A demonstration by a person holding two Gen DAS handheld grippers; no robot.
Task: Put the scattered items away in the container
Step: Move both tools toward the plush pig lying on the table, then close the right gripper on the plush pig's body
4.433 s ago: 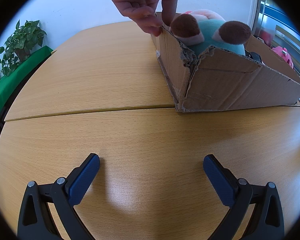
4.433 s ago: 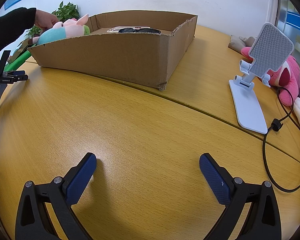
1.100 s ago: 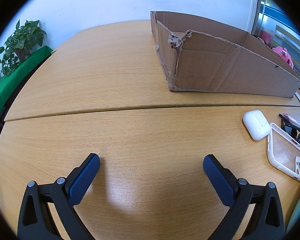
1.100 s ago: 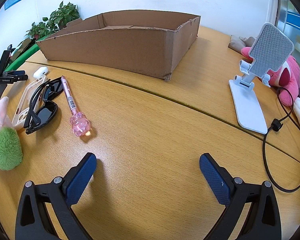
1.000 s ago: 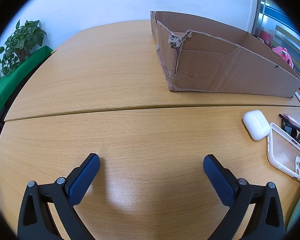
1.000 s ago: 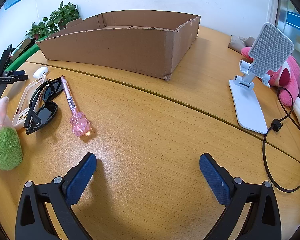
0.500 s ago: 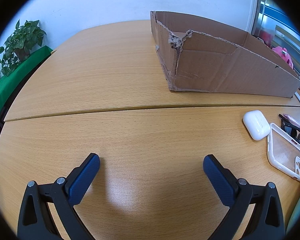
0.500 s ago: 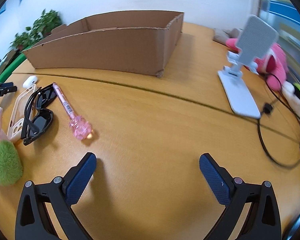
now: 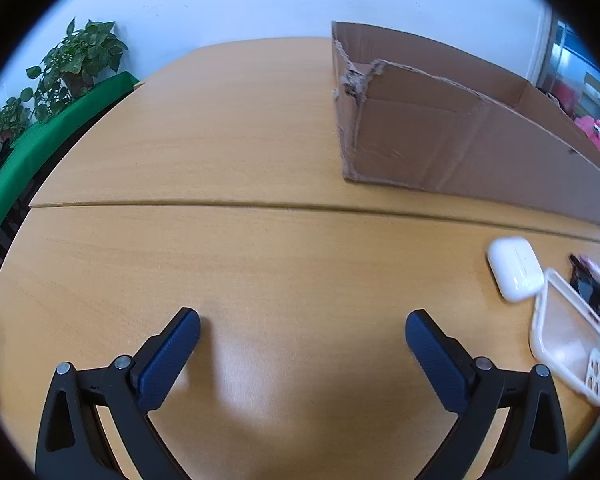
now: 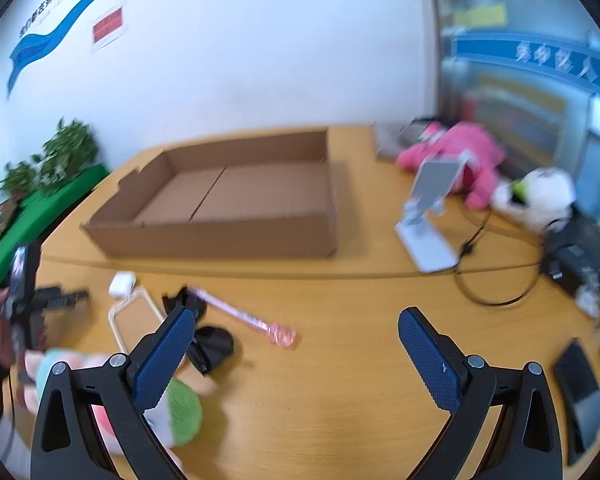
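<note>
The empty cardboard box [image 10: 228, 196] stands at the back of the wooden table; it also shows in the left wrist view [image 9: 460, 136]. In front of it lie a white earbud case [image 10: 122, 283] [image 9: 514, 274], a clear phone case [image 10: 134, 322] [image 9: 570, 348], black sunglasses [image 10: 210, 342], a pink pen [image 10: 252, 320] and a plush toy [image 10: 172, 404]. My right gripper [image 10: 296, 340] is open and empty, raised above the table over these items. My left gripper [image 9: 302, 338] is open and empty, low over bare table left of the earbud case.
A white phone stand [image 10: 428, 216] with a black cable [image 10: 484, 280] stands right of the box. Pink [image 10: 468, 160] and white [image 10: 536, 192] plush toys lie at the far right. A dark phone [image 10: 580, 384] lies near the right edge. Plants [image 9: 76, 64] stand beyond the table's left side.
My right gripper has risen and pulled back sharply, so it looks down into the empty box. My left gripper has lifted and shifted slightly. Earlier, a hand emptied the box onto the table.
</note>
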